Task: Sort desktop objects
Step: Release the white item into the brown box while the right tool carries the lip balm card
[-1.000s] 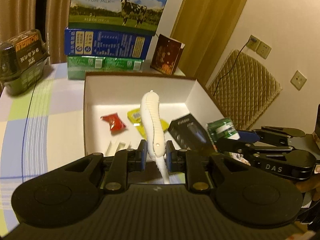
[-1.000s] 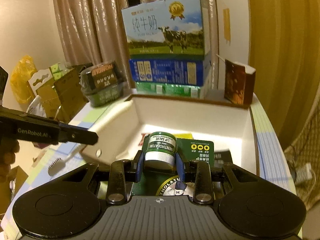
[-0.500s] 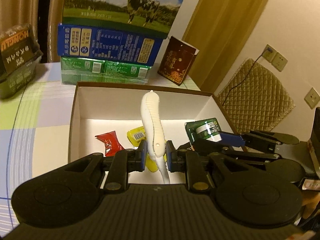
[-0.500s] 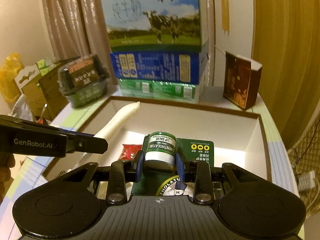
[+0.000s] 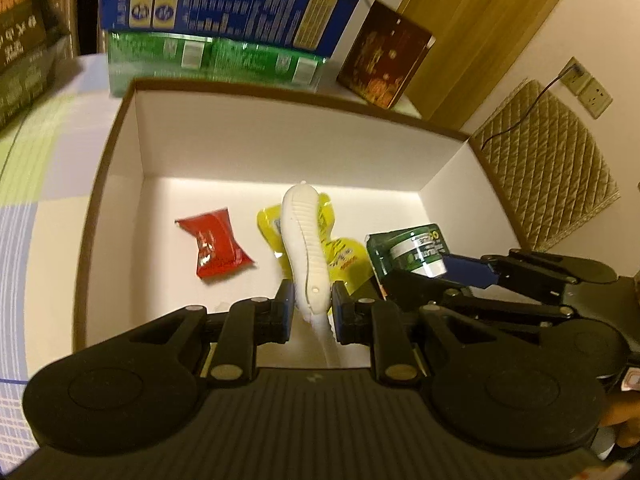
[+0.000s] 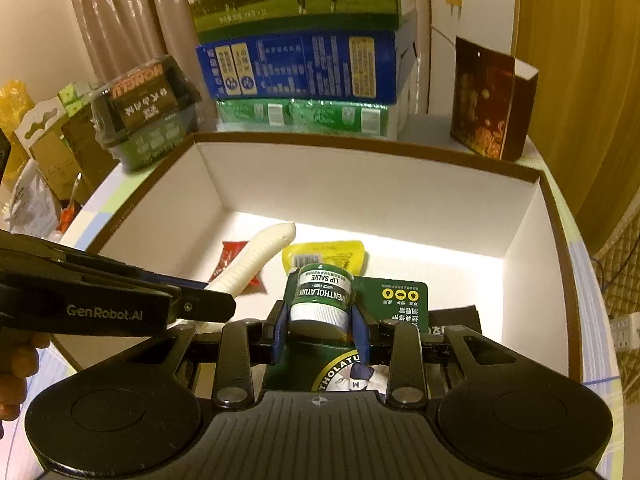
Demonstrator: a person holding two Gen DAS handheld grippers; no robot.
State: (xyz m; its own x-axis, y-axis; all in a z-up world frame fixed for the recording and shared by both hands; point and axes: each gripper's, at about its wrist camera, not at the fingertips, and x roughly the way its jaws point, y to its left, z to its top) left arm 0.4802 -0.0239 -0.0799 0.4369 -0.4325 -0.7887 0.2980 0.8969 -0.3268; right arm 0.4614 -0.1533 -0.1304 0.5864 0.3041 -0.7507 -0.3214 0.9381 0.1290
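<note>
- Left wrist view: the ribbed white plastic handle [image 5: 306, 248] is pinched in our left gripper [image 5: 310, 308], above the brown-rimmed white cardboard box [image 5: 256, 148].
- Our right gripper [image 6: 320, 330] clamps the green carded lip-salve jar [image 6: 322, 298] over the same box.
- We judge the placing step is in hand; next, lower and release both.

Home room, lived-in: checked tablecloth [image 5: 36, 216] with stacked milk cartons [image 6: 304, 64] at the back, beige curtains [image 6: 120, 20], wall sockets [image 5: 588, 88] with a cord running to a quilted cushion [image 5: 548, 160], wood panelling [image 6: 580, 60], bags and cardboard clutter [image 6: 36, 140] alongside.
</note>
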